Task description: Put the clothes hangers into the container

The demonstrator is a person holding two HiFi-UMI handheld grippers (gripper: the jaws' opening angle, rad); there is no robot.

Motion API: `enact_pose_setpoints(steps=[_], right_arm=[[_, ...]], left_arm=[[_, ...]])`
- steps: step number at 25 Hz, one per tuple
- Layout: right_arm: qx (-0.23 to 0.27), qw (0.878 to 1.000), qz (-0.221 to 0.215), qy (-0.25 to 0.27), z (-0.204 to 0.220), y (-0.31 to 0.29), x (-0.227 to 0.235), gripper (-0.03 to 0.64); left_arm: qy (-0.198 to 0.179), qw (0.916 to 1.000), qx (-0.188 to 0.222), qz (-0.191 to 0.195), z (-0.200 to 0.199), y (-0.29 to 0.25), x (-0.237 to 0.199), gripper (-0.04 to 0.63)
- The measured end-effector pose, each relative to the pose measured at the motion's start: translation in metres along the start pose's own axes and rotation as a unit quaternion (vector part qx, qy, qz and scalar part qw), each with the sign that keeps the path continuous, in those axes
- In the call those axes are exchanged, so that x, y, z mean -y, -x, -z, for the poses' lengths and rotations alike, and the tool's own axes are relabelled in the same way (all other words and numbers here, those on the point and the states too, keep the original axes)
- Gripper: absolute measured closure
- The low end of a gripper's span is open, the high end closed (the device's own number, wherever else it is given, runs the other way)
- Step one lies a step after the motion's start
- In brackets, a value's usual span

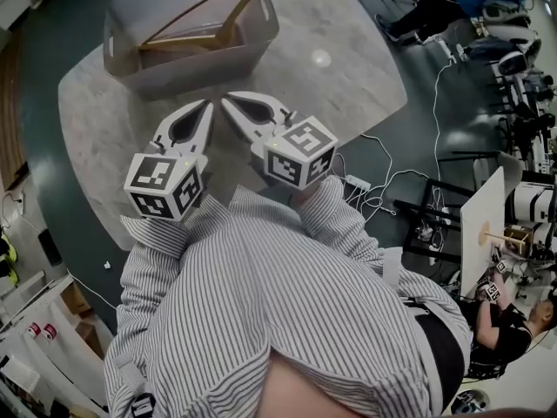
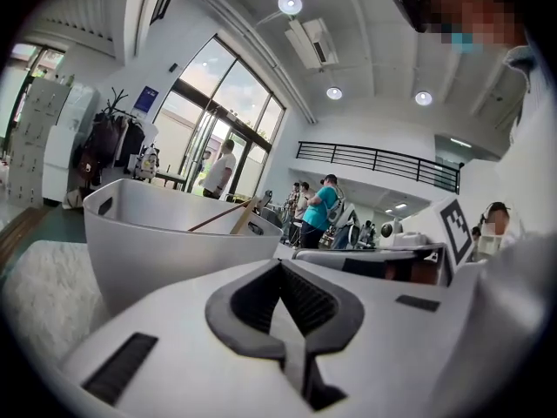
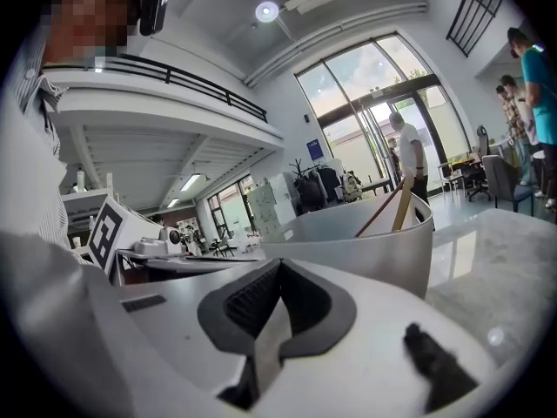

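Observation:
A grey container (image 1: 200, 70) stands at the far side of the table, with wooden clothes hangers (image 1: 222, 31) lying inside it. In front of it my left gripper (image 1: 208, 104) and right gripper (image 1: 225, 100) point at the container, their tips close together. Both are shut with nothing between the pads. The left gripper view looks over the shut left gripper (image 2: 280, 265) at the container (image 2: 165, 238), where the hangers (image 2: 235, 217) stick up above the rim. In the right gripper view, the container (image 3: 365, 238) and hangers (image 3: 397, 203) lie just past the shut right gripper (image 3: 278, 265).
The pale rounded table (image 1: 348, 68) has dark floor all round it. A power strip and cables (image 1: 357, 183) lie on the floor to the right, near desks and chairs (image 1: 513, 59). Other people stand or sit in the background.

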State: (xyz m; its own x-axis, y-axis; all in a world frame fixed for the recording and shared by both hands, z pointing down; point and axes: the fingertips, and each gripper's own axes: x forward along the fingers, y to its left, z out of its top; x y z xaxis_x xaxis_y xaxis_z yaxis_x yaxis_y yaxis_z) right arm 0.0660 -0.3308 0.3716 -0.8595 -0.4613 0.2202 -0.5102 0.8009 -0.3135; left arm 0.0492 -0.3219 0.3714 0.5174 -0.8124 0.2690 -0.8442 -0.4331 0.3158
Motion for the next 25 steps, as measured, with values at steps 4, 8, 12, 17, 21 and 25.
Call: enact_pose_setpoints(steps=[4, 8, 12, 17, 21, 25], right_arm=[[-0.001, 1.0, -0.001, 0.002, -0.001, -0.001, 0.0, 0.603], [-0.004, 1.0, -0.01, 0.011, -0.003, -0.002, -0.004, 0.603], [-0.01, 1.0, -0.011, 0.012, 0.001, -0.003, -0.004, 0.603], [-0.014, 1.0, -0.017, 0.022, 0.001, -0.003, -0.007, 0.603], [-0.023, 0.999, -0.019, 0.027, 0.005, -0.003, -0.008, 0.603], [-0.029, 0.999, -0.012, 0.028, 0.009, -0.002, -0.005, 0.603]], left_arm=[[0.008, 1.0, -0.002, 0.0, 0.0, 0.0, -0.002, 0.586], [0.009, 1.0, -0.003, -0.002, 0.001, 0.0, -0.001, 0.586], [0.014, 0.9999, -0.005, -0.002, 0.003, -0.001, -0.002, 0.586], [0.019, 0.9998, -0.006, -0.001, 0.003, -0.001, -0.003, 0.586], [0.02, 0.9998, -0.007, 0.001, 0.004, -0.002, -0.001, 0.586], [0.019, 0.9998, -0.005, 0.004, 0.005, -0.002, 0.0, 0.586]])
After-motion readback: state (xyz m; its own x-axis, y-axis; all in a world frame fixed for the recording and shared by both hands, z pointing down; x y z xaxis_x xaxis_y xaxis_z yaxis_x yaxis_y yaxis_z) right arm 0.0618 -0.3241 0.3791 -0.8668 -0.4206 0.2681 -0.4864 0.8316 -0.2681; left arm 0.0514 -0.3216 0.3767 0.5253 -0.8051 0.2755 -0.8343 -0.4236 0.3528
